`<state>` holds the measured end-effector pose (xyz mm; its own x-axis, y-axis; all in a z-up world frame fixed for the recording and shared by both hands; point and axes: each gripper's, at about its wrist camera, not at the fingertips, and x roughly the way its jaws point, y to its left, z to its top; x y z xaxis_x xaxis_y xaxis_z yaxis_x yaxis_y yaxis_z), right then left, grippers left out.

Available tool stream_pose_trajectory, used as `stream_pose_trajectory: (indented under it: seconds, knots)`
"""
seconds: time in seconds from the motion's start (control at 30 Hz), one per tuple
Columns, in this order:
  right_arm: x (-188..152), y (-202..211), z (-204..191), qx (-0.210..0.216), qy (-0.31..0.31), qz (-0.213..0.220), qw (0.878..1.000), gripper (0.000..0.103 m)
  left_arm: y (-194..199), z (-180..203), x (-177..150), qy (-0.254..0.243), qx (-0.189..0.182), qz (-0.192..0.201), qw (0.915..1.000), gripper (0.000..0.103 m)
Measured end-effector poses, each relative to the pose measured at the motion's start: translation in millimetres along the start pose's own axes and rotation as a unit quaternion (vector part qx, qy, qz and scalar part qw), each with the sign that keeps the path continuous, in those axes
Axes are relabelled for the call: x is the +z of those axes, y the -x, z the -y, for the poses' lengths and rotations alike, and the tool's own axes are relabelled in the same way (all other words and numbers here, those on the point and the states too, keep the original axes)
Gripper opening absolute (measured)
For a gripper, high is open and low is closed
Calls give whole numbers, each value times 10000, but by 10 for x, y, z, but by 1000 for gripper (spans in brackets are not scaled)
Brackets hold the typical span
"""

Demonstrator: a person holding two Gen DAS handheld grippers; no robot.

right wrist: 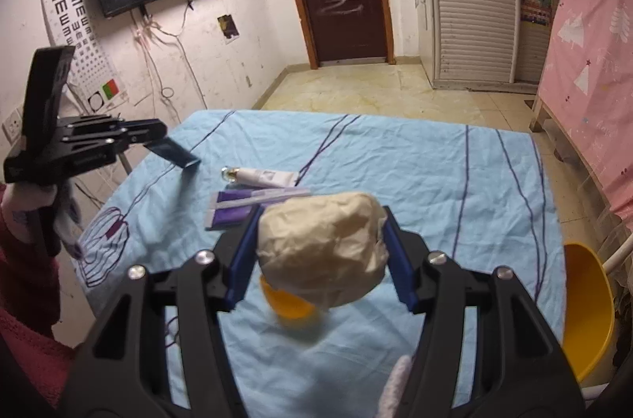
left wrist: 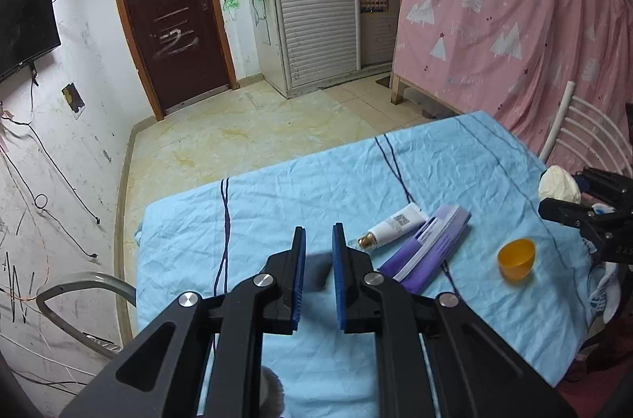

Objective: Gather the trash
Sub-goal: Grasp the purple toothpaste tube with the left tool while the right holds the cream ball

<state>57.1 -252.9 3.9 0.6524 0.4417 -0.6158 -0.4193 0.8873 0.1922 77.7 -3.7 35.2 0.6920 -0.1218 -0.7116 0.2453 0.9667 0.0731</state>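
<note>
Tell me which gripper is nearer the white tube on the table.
Left. The left gripper hovers empty just beside the white tube; the right gripper, holding the crumpled wad, is farther, beyond the purple box.

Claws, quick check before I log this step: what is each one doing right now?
Left claw: open, holding nothing.
Right claw: shut on the crumpled paper wad, lifted above the table.

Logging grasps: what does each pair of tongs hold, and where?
Right tongs clamp the crumpled paper wad across its sides. Left tongs are open, holding nothing.
</note>
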Motion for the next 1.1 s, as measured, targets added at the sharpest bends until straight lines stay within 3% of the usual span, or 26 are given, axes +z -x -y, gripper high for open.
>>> stream_pose_trajectory:
  seconds: [0.27, 0.43, 0.47, 0.53, 0.57, 0.6, 0.93, 1.1]
  knots:
    - [-72, 169, 310, -138, -257, 137, 9995, 56, 6, 169, 136, -241, 118, -52, 9996, 5]
    - [-105, 200, 409, -197, -306, 158, 9992, 56, -282, 221, 43, -220, 112, -614, 9978, 8]
    - [-108, 201, 431, -204, -324, 167, 9991, 56, -329, 257, 19, -243, 49, -676, 9974, 12]
    - [-114, 212, 460, -217, -345, 185, 9990, 56, -387, 349, -12, -351, -52, -755, 9965, 29]
    - [-117, 219, 476, -227, -354, 191, 9989, 56, -410, 400, -14, -405, -102, -773, 9961, 49]
    - [-119, 225, 487, -234, -360, 195, 9989, 56, -438, 485, -13, -482, -186, -774, 9957, 61]
    - [-187, 305, 691, -383, -493, 205, 9978, 57, -789, 1100, -27, -1320, -666, -1044, 9835, 63]
    - [-201, 271, 769, -507, -481, 123, 9975, 57, -1017, 1261, 16, -1608, -603, -1209, 9777, 62]
